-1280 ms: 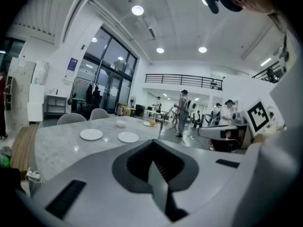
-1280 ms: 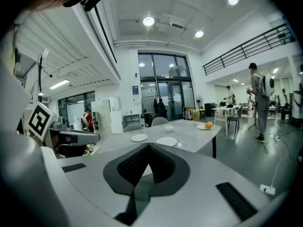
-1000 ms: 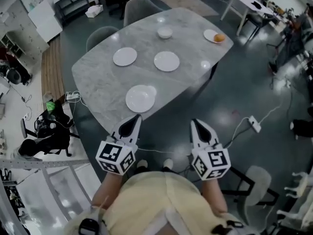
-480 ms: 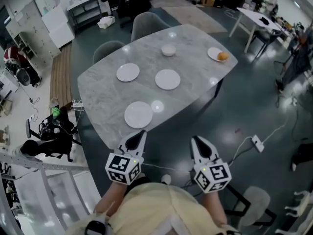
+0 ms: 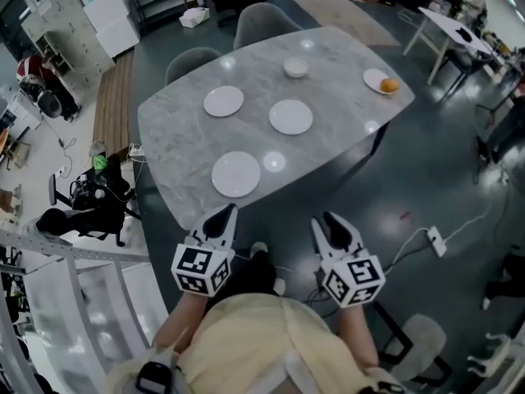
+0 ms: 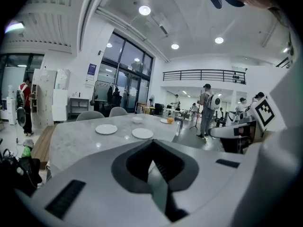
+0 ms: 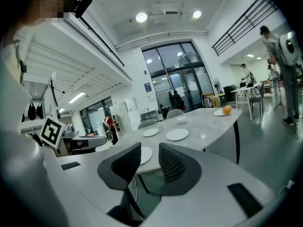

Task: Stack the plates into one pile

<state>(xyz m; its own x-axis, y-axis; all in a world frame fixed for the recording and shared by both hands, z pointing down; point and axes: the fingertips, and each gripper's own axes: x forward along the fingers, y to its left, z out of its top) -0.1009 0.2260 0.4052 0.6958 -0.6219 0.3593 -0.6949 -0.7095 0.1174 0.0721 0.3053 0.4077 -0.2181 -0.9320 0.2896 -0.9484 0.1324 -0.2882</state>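
Observation:
Three white plates lie apart on the grey marble table [image 5: 172, 130]: a near plate [image 5: 236, 174], a far-left plate [image 5: 224, 101] and a middle plate [image 5: 291, 116]. Both grippers hang short of the table's near edge, over the dark floor. My left gripper [image 5: 221, 217] is shut and empty; in the left gripper view [image 6: 152, 159] its pads meet, with two plates [image 6: 106, 129] [image 6: 142, 133] far ahead. The jaws of my right gripper [image 5: 331, 223] are opening, with nothing between them. The right gripper view [image 7: 149, 161] shows the near plate [image 7: 145, 154] beyond the gap.
A small white bowl [image 5: 296, 67] and a plate with an orange [image 5: 383, 81] sit at the table's far side. Two grey chairs [image 5: 261, 23] stand behind it. A power strip with cable [image 5: 435, 241] lies on the floor at right, bags [image 5: 92, 205] at left. People stand far off [image 6: 207, 109].
Both grippers have sunk a little and edged toward the table. The right gripper's jaws, shut before, now stand apart. The left gripper stays shut.

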